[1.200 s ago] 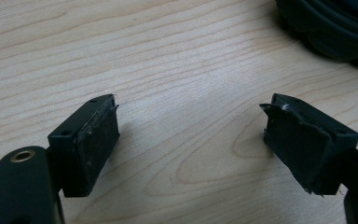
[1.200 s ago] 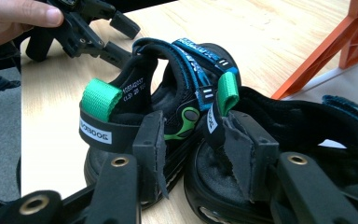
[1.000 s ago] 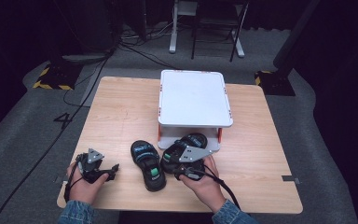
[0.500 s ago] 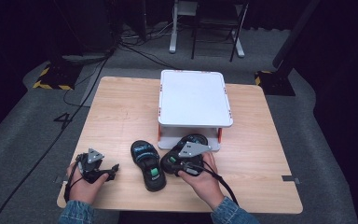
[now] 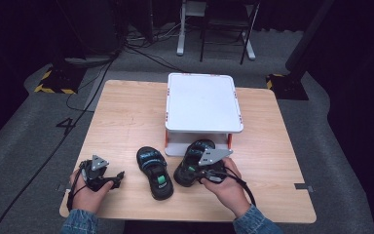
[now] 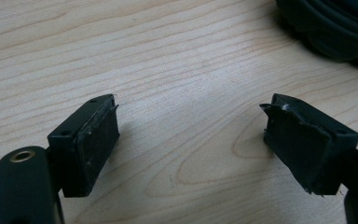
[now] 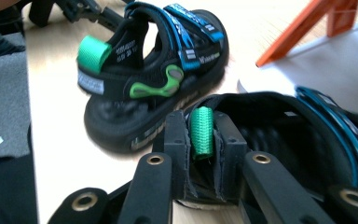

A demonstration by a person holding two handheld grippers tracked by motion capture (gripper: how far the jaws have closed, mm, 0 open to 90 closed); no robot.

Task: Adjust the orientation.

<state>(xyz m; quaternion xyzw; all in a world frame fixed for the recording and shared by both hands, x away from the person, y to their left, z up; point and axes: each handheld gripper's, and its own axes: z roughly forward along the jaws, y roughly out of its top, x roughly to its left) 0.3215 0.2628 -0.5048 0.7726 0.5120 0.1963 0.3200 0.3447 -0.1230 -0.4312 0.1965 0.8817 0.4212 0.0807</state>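
Two small black sandals with blue straps and green heel loops lie near the table's front edge. The left sandal [image 5: 155, 171] [image 7: 154, 74] rests flat by itself. My right gripper [image 5: 200, 171] [image 7: 200, 140] is shut on the green heel loop [image 7: 201, 131] of the right sandal [image 5: 195, 161] [image 7: 307, 140], whose toe points under the white stand [image 5: 202, 102]. My left gripper [image 5: 111, 181] [image 6: 191, 140] rests low over bare wood at the front left, jaws wide open with nothing between them. The left sandal's sole edge [image 6: 335, 28] lies just beyond it.
The white stand with orange legs [image 7: 303, 32] has a lower shelf [image 5: 175, 146] right behind the sandals. The wooden table [image 5: 126, 112] has free room at left and right. Cables run on the floor [image 5: 78, 97] beyond the table.
My right gripper and the right sandal's heel have shifted slightly forward toward the stand. The left gripper and left sandal have stayed put.
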